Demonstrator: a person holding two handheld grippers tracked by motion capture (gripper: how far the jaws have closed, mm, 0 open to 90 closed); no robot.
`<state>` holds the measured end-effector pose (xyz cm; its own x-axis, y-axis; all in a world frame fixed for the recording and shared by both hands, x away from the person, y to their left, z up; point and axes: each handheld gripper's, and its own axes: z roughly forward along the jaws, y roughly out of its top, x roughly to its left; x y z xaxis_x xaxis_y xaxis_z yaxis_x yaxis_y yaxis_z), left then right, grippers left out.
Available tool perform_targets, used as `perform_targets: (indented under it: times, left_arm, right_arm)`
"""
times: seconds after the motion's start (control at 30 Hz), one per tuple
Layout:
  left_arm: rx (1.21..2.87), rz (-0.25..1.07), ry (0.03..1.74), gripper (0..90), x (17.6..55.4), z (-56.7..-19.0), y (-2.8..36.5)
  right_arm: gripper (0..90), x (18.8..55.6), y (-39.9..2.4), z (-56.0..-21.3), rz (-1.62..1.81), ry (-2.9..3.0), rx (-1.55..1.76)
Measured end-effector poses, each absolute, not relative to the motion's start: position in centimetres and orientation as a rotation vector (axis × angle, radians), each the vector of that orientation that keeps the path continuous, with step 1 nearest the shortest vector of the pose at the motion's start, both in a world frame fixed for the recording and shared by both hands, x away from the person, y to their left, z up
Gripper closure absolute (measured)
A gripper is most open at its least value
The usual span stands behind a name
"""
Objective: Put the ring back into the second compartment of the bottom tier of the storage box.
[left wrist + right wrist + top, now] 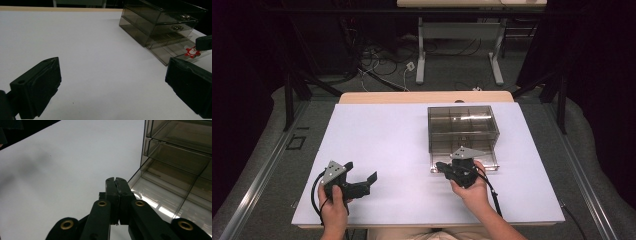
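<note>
A smoky clear drawer unit [463, 125] stands at the table's right of centre, with its bottom drawer [482, 162] pulled out toward me. My right gripper [438, 165] points left at the drawer's front left corner, and its jaws are shut flat together [115, 180] beside the open drawer [162, 202]. A small red and white Santa piece [192, 52] sits just under that gripper's tip [203, 42]; I cannot tell whether it is held. My left gripper [361, 171] rests near the front left, jaws wide open [113, 62] with bare table between them.
The white table top [387, 135] has a wooden strip along its far edge. Beyond it are a desk frame's legs [421, 55] and loose cables on the floor. Metal rails run along both sides of the table.
</note>
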<state>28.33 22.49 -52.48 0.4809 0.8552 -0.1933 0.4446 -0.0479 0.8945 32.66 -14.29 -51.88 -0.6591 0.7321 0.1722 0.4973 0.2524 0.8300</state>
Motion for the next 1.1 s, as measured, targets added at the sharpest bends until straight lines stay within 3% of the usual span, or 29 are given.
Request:
perform_targets:
  times: [1.1]
  left_arm:
    - [1.675,0.49,1.127,0.6,28.3,-52.5,22.5]
  right_arm:
    - [89.5,33.6,-17.2,-50.7,1.369,2.168,1.221]
